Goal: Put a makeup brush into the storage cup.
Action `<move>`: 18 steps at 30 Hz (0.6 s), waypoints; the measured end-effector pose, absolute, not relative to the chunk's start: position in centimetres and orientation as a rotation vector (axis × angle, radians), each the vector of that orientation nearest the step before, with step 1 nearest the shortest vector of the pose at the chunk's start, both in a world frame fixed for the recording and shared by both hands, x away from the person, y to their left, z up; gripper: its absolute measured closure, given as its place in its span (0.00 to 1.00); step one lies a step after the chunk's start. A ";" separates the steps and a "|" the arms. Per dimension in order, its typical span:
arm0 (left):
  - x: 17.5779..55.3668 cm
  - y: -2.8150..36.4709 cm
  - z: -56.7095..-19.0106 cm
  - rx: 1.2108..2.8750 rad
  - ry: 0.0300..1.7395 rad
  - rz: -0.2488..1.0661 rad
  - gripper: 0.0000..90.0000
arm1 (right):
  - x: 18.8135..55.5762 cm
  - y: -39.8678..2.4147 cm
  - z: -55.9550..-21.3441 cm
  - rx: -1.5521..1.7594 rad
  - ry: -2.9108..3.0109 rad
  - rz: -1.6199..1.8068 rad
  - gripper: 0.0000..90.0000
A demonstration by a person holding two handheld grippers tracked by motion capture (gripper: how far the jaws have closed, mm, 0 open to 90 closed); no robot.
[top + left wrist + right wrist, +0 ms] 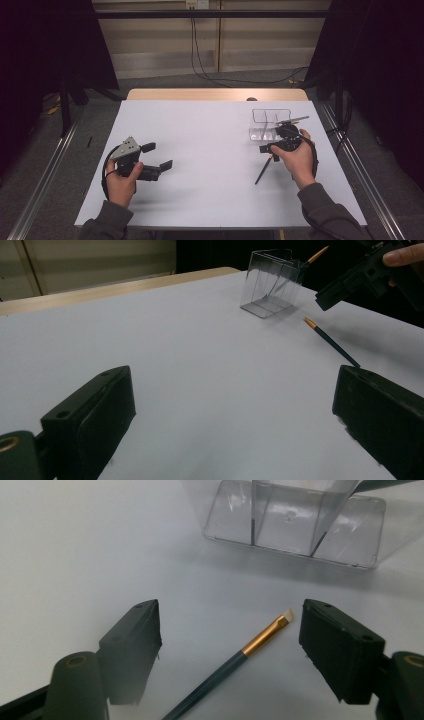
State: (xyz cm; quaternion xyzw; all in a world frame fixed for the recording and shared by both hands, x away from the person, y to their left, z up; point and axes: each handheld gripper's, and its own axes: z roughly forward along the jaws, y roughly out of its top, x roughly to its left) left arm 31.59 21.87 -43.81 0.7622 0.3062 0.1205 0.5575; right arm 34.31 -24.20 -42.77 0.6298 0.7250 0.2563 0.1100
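The brush point(235, 657) lies flat on the white table point(200, 150), between the right gripper's point(227, 645) released jaws, untouched, tip toward the clear organizer point(300, 525). The right hand point(295, 157) angles downward. The left gripper point(157, 155) rests released, well apart.

The brush point(235, 662) lying on the table point(200, 150) runs out past the bottom edge of the right gripper view — its handle end is cut off there. In the high view the right hand point(295, 157) covers its bristle end. The clear organizer point(295, 525) loses its top to the frame — a second brush point(305, 262) inside is mostly blurred by the walls.
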 end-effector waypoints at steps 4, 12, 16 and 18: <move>31.8 21.8 -43.9 1.798 0.690 0.268 0.04 | 34.4 -24.1 -43.0 1.874 2.123 0.743 0.35; 31.9 21.7 -43.8 1.806 0.697 0.275 0.04 | 34.4 -24.4 -43.7 1.941 2.117 0.709 0.50; 31.9 21.7 -43.8 1.810 0.703 0.282 0.04 | 34.4 -24.2 -44.0 1.980 2.115 0.696 0.59; 31.8 21.7 -43.8 1.809 0.710 0.289 0.04 | 34.4 -24.1 -44.0 1.989 2.112 0.672 0.62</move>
